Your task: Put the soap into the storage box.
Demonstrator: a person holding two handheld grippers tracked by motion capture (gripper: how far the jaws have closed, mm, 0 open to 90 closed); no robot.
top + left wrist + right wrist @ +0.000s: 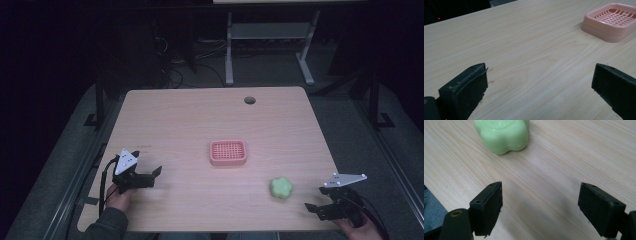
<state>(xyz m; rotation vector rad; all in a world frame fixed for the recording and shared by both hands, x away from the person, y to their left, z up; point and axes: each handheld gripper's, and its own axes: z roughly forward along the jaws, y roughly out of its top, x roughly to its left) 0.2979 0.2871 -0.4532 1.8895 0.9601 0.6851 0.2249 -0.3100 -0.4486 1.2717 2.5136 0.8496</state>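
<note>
Right gripper view crops green soap (pixel 501 135) at top.

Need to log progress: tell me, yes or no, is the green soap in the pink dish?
No, the green soap lies on the bare table, apart from the pink dish.

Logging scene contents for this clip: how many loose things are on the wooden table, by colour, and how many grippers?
Pink plastic soap dish with a grid top: 1
Green flower-shaped soap bar: 1
Black two-jaw grippers: 2, the left gripper and the right gripper, both open and holding nothing
Total: 2 things on the light wooden table, plus 2 grippers
</note>
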